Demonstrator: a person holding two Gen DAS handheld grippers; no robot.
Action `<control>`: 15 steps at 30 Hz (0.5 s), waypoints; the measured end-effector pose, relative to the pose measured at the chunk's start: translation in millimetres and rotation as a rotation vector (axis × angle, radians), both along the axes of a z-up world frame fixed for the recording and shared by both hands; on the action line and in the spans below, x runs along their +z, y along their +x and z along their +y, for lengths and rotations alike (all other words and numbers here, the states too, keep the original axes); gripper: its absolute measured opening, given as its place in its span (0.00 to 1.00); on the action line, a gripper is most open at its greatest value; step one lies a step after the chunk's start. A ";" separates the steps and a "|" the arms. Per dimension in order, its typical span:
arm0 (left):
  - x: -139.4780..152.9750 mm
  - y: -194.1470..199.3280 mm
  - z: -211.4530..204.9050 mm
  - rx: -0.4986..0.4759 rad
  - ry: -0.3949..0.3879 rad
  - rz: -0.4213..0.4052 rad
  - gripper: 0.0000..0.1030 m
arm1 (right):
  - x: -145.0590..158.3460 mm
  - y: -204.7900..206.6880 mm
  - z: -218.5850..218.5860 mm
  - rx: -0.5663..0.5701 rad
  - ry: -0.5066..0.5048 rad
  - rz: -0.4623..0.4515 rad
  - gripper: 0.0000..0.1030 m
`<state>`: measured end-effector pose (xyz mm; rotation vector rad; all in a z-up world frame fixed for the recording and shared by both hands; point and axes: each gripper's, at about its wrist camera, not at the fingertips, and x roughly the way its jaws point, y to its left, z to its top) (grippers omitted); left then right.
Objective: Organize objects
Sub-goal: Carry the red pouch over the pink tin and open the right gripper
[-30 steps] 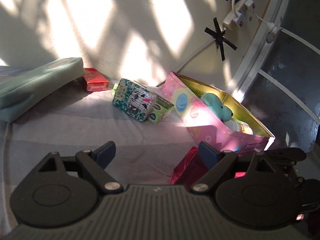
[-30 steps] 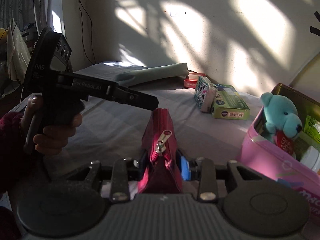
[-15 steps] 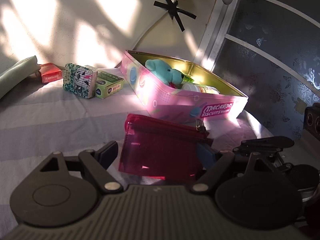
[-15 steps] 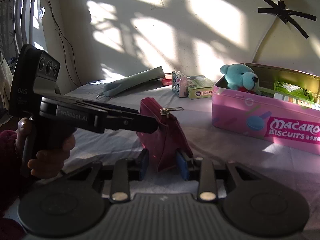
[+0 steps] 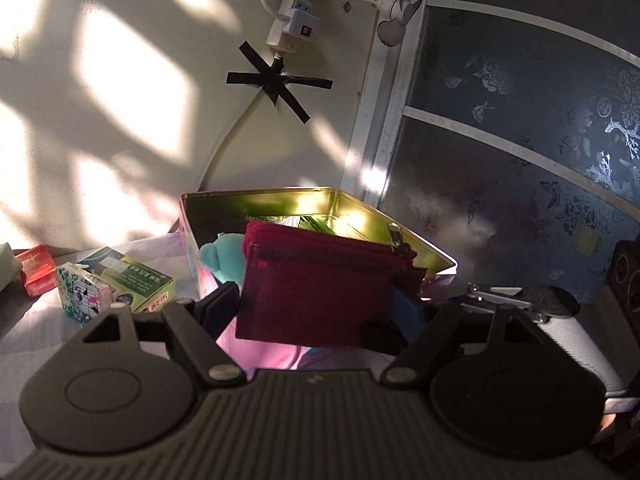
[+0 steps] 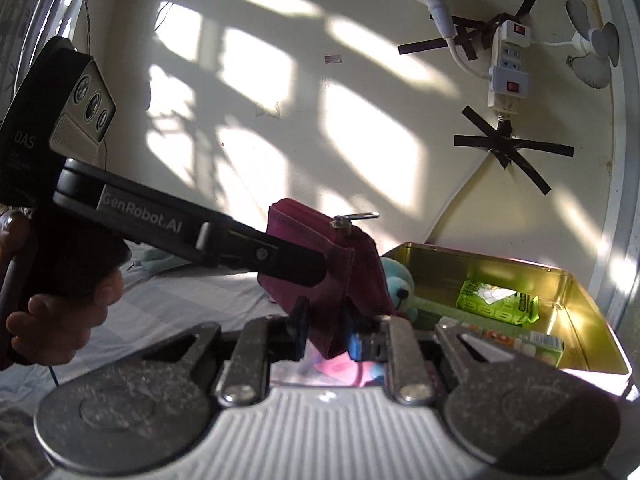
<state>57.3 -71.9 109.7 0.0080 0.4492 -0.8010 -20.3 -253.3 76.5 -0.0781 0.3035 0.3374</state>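
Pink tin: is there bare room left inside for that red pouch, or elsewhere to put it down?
Inside the pink tin, the bare floor between the green packet and the right end wall is free. The teddy end and the near wall's boxes are crowded. The sheet left of the tin is bare.

Red zip pouch (image 5: 320, 292) between closing left gripper (image 5: 316, 308) fingers, above open tin (image 5: 420, 240)

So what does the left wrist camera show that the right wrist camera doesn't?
Only the left wrist view: a green box, a patterned pack and a red pack beside the tin. Only the right wrist view: a hand holding the left gripper. Both: the red zip pouch, biscuit tin, teal bear and power strip.
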 end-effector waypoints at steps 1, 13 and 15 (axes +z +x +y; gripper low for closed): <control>0.9 5.7 -11.6 -0.009 0.011 -0.011 0.80 | 2.4 7.2 -10.5 -0.027 0.013 -0.006 0.17; -16.0 66.6 -115.6 0.031 0.138 -0.048 0.81 | -22.5 101.2 -69.3 -0.222 -0.036 0.021 0.16; -17.0 70.1 -121.1 0.087 0.167 -0.053 0.82 | -29.6 118.7 -69.0 -0.276 -0.061 0.035 0.19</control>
